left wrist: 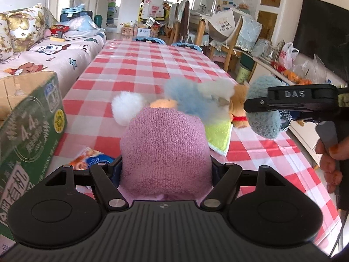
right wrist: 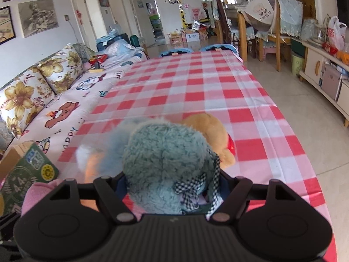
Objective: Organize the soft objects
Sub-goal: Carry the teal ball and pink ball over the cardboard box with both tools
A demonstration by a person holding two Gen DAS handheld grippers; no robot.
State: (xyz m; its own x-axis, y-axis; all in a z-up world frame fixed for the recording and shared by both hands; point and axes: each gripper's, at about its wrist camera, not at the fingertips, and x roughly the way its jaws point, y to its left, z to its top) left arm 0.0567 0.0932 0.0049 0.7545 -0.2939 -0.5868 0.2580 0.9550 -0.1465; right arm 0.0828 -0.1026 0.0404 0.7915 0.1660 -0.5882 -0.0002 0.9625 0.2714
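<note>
Left wrist view: left claw [left wrist: 165, 166] clamps purple plush [left wrist: 163, 148]; right claw [right wrist: 172, 187] clamps teal plush [right wrist: 161, 163].

My bench [right wrist: 196, 91], under red-and-white checked cloth, carries a green printed carton [left wrist: 28, 131], a tan plush bear [right wrist: 209, 135] and a lime-green towel [left wrist: 219, 136].

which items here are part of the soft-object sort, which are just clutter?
Job: purple plush in left tongs; teal plush in right tongs; tan bear; blue-white fluffy toy; green carton.
Clutter: snack packet, sofa.
</note>
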